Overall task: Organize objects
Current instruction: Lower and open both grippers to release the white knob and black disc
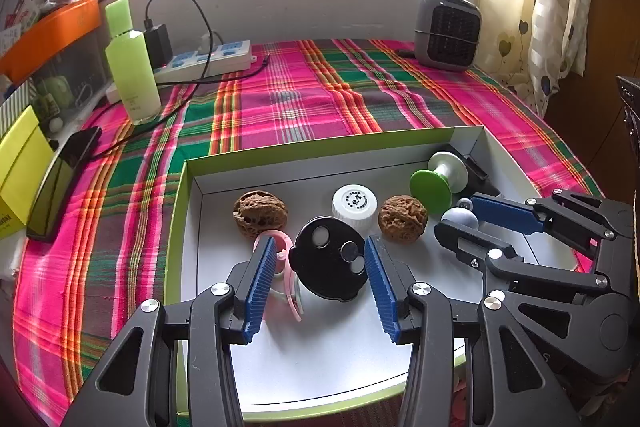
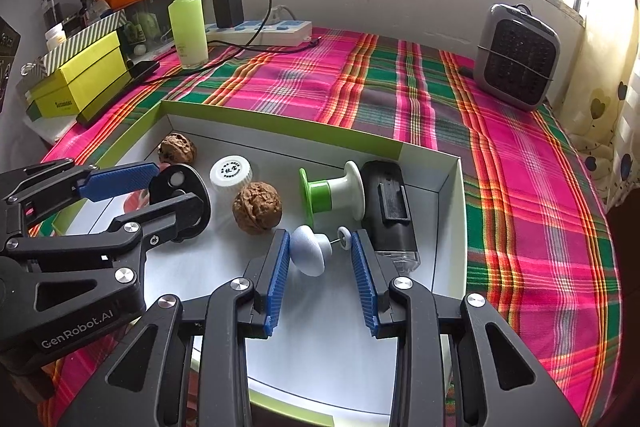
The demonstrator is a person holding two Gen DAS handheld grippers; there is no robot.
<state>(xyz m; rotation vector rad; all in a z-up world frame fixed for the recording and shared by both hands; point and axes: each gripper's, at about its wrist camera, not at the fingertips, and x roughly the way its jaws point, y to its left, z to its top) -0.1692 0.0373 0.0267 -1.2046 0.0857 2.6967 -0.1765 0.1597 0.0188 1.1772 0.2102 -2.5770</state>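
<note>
Both grippers down inside the shallow white tray [image 1: 192, 211] with the green rim, set on the pink-and-green plaid cloth [image 1: 304, 95] over the counter.

Left gripper [image 1: 320, 255]: jaws apart, straddling the black round disc [image 1: 328, 259] with its three small circular insets. Blue pads flanking the disc on either side, not visibly pressing it. Pink ring-shaped piece [image 1: 280, 241] tucked just beside and partly under the left pad.

Right gripper [image 2: 318, 251]: jaws apart too, bracketing the pale blue-white knob [image 2: 310, 251] with its thin pin and little end wheel [image 2: 344, 237]. Knob close against the left pad, wheel right beside the right pad; actual contact hard to call.

Elsewhere in the tray: two walnuts, one [image 1: 260, 213] near the far-left corner, the other [image 2: 256, 207] mid-tray. White screw cap [image 1: 354, 203] between them. Green-and-white spool [image 2: 332, 191] lying on its side toward the right wall, black rectangular device [image 2: 390, 207] just beyond it against that wall.

Outside the tray: green bottle [image 1: 130, 67] upright at the back left, white power strip [image 1: 208, 61] with a black charger plugged in, grey fan heater [image 1: 448, 31] at the back right, yellow boxes [image 2: 76, 83] off to the left.
</note>
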